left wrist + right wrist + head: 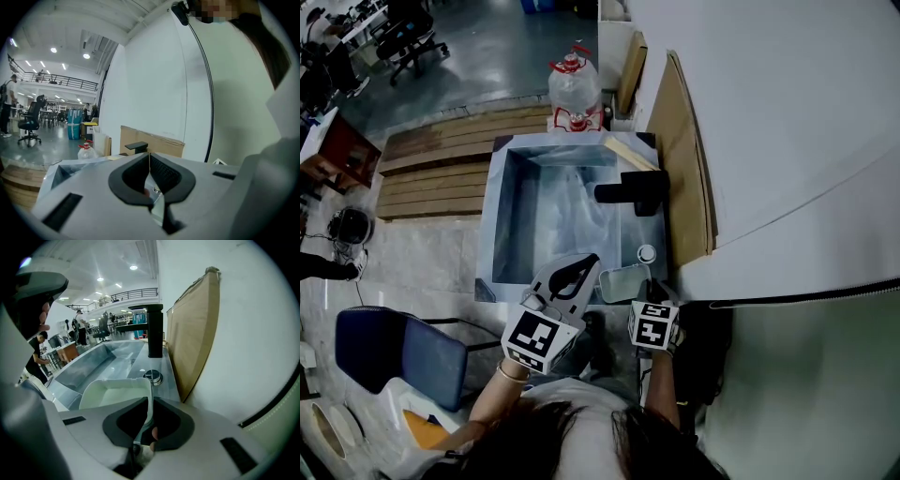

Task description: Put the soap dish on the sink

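- Gripping the soap dish [115, 392] by its right-hand wall, my right gripper [150, 401] has both jaws pressed onto that thin rim. The pale dish sits low in the middle of the right gripper view.
- From the head view, the soap dish [623, 282] is at the lower right corner of the sink [508, 187]. It lies just below the round metal knob [647, 253] on the ledge [643, 232]. Whether it touches the ledge I cannot tell.
- My left gripper [584, 269] is at the sink's lower edge, just left of the dish, tilted up to the right.
- In its own view, my left gripper [149, 158] has its jaws closed pad to pad and holds nothing.
- The black faucet [633, 190] stands on the ledge higher in the frame. A cardboard sheet [684, 159] leans on the white wall [787, 112] to its right.
- A water jug [574, 84] stands above the sink at top centre, and a blue chair [389, 352] is at lower left.
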